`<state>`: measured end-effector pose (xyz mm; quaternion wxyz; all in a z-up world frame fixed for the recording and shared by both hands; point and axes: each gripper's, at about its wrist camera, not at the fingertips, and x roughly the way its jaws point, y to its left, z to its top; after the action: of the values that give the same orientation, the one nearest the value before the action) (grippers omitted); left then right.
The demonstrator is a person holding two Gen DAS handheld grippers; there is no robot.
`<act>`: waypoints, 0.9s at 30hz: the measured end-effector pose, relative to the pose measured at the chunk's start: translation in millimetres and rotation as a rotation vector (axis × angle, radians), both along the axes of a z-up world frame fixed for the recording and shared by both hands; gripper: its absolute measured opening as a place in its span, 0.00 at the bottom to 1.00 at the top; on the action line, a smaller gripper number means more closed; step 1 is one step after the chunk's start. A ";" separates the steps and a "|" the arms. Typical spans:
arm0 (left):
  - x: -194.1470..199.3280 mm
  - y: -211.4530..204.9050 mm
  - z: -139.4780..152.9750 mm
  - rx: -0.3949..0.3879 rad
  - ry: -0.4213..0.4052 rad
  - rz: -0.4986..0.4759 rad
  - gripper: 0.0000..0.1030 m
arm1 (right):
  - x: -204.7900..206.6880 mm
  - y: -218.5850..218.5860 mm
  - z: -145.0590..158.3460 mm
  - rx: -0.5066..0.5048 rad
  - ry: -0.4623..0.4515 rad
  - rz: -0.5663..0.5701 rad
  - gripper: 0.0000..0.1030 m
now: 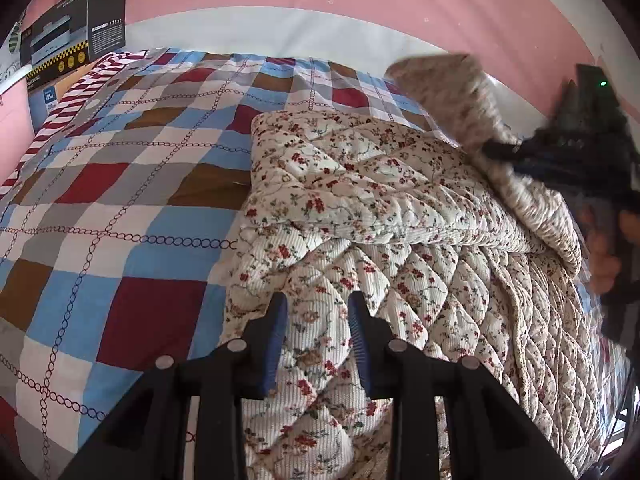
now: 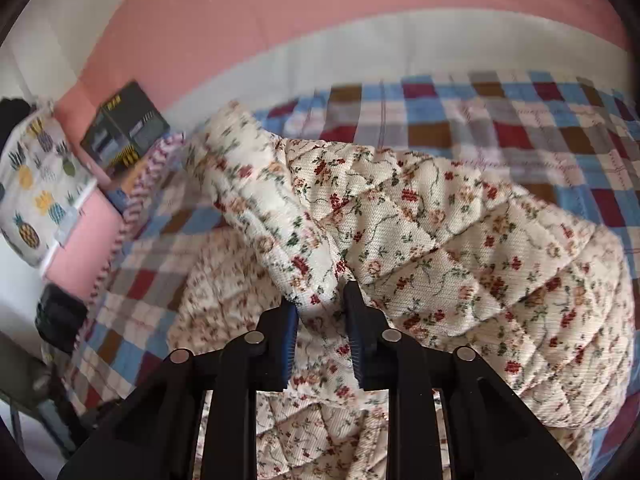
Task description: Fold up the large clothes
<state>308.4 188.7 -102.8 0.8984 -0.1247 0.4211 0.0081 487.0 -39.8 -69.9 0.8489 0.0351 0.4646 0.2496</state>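
A cream quilted garment with small red flowers (image 1: 380, 216) lies bunched on a checked bedspread (image 1: 120, 200). My left gripper (image 1: 318, 304) hovers just over its near edge, jaws apart with fabric showing between them. My right gripper (image 2: 320, 300) is shut on a fold of the same garment (image 2: 440, 232) and holds a sleeve-like part lifted and blurred. In the left wrist view the right gripper (image 1: 500, 148) shows at the far right with the raised flap (image 1: 448, 84).
A dark cardboard box (image 1: 76, 36) stands at the bed's far left corner, and it also shows in the right wrist view (image 2: 124, 128). A pink and white wall (image 1: 360, 8) runs behind the bed. A pineapple-print cloth (image 2: 36, 184) hangs at the left.
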 end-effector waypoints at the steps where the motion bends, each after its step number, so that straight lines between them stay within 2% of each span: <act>1: 0.1 1.5 0.8 0.005 -0.004 0.001 0.31 | -1.5 8.9 -15.4 -0.030 0.027 0.002 0.31; 2: 0.0 4.2 1.5 -0.001 -0.005 0.003 0.31 | -6.2 13.5 -23.8 -0.043 0.039 0.004 0.35; 3: -0.6 8.4 2.4 -0.018 -0.010 0.007 0.31 | -11.3 14.4 -26.9 -0.032 0.042 0.014 0.44; 4: -0.9 13.0 2.9 -0.033 -0.013 0.016 0.31 | -17.7 12.2 -25.2 0.002 0.038 0.033 0.51; 5: -1.1 17.2 3.2 -0.040 -0.014 0.026 0.31 | -24.7 9.9 -20.4 0.054 0.039 0.061 0.64; 6: -1.6 21.1 3.2 -0.047 -0.016 0.036 0.31 | -32.4 6.4 -14.2 0.104 0.043 0.091 0.68; 7: -1.9 24.2 3.1 -0.052 -0.017 0.043 0.31 | -39.5 0.9 -6.8 0.134 0.041 0.113 0.68; 9: -2.6 28.7 1.9 -0.058 -0.015 0.054 0.31 | -46.1 6.3 8.7 0.143 -0.022 0.114 0.68; 11: -3.8 31.0 0.1 -0.054 -0.014 0.057 0.31 | -40.0 7.5 24.3 0.132 -0.096 0.065 0.67; 13: -3.6 32.5 -2.2 -0.049 -0.008 0.062 0.31 | -22.4 7.5 27.0 0.105 -0.110 -0.012 0.67; 15: -2.8 34.7 -4.2 -0.052 -0.005 0.070 0.31 | -0.3 13.3 13.9 0.065 -0.087 -0.058 0.60; 16: -1.6 36.4 -5.5 -0.058 -0.002 0.073 0.31 | 8.6 19.2 6.6 0.055 -0.068 -0.051 0.60; 18: 0.8 38.6 -8.9 -0.069 0.004 0.081 0.31 | 18.1 38.2 -19.4 0.010 -0.005 0.023 0.60; 20: 3.6 39.5 -12.0 -0.070 0.012 0.084 0.31 | 21.7 56.4 -58.2 -0.086 0.060 0.076 0.60; 21: 5.0 39.9 -13.3 -0.071 0.015 0.086 0.31 | 19.7 57.1 -68.7 -0.091 0.043 0.075 0.60; 23: 7.4 41.1 -13.9 -0.074 0.018 0.086 0.31 | 11.5 54.3 -68.8 -0.070 -0.007 0.059 0.60; 27: 8.6 42.2 -6.4 -0.082 0.000 0.087 0.31 | -2.3 52.2 -45.4 -0.076 0.010 0.083 0.60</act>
<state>317.0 231.0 -109.2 0.8912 -0.1796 0.4154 0.0299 484.7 12.4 -115.4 0.8362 -0.0152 0.4789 0.2668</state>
